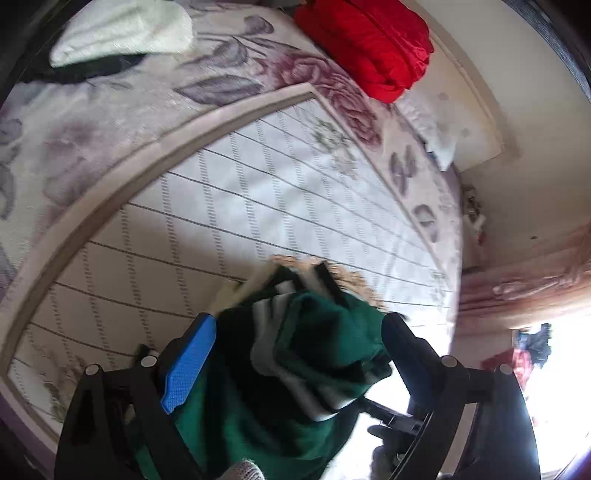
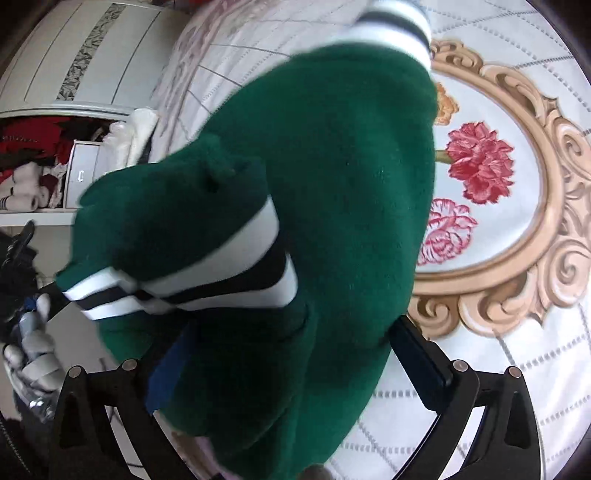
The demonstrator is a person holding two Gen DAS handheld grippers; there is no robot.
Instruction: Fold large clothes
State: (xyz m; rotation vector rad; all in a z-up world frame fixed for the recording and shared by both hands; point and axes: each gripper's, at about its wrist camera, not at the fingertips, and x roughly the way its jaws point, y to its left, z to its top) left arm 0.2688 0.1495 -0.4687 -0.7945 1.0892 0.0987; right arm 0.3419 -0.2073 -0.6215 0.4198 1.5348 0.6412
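A dark green sweater with white and black striped ribbing hangs bunched above the bed. My left gripper is shut on a thick wad of the green sweater, with its striped cuff bulging between the blue pad and the black finger. My right gripper is shut on the sweater too, its body filling the gap between the fingers. A striped cuff drapes across the middle of the right wrist view. The other gripper shows at the left edge there.
The quilted bedspread has a floral border and a gold framed flower medallion. A red jacket and a white garment lie at the far side of the bed. An open wardrobe with clothes stands to the left.
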